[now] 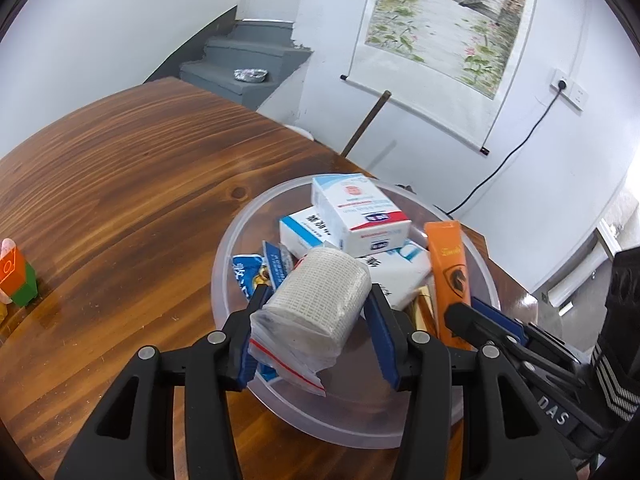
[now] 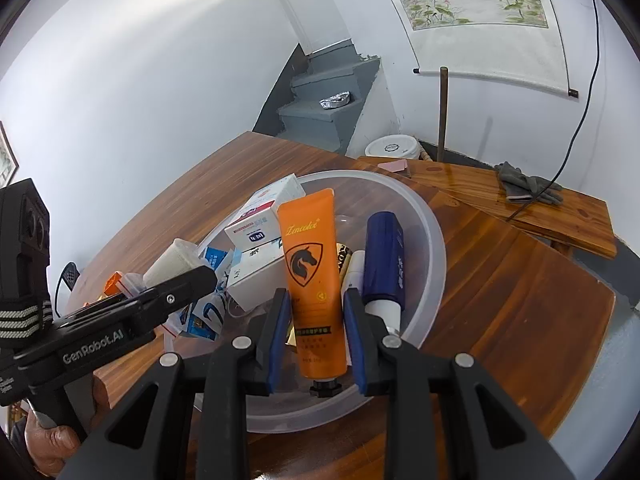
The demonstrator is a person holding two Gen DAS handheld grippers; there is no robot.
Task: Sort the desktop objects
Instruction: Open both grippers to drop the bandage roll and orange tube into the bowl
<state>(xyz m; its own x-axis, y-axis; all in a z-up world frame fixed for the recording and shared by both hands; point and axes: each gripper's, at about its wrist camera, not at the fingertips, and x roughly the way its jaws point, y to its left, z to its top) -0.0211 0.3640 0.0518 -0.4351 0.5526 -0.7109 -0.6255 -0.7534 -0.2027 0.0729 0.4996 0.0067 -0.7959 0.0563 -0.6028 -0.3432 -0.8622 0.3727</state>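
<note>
Over the round translucent plastic bowl (image 1: 224, 264) on the brown wooden table (image 1: 120, 184): left gripper (image 1: 316, 300), blue-padded jaws clenched on a white gauze bandage roll in a clear zip bag (image 1: 320, 296), held just above the bowl's near side. Right gripper (image 2: 316, 300), jaws clamped on an orange squeeze tube with a black horse-head shield (image 2: 308, 256), cap end down, tube upright inside the bowl. Also in the bowl: a white medicine box with red and blue print (image 1: 360, 208) lying on top of another white and blue carton (image 1: 304, 232), a blue foil sachet (image 1: 244, 272) beside them, and a dark blue cylindrical bottle with a white end (image 2: 384, 256) leaning just right of the orange tube. Off to the far left on the table, well apart from the bowl, a small green and orange block (image 1: 18, 280). On a wooden bench (image 2: 520, 200) beyond the table, a pair of grey gloves (image 2: 524, 186)
</note>
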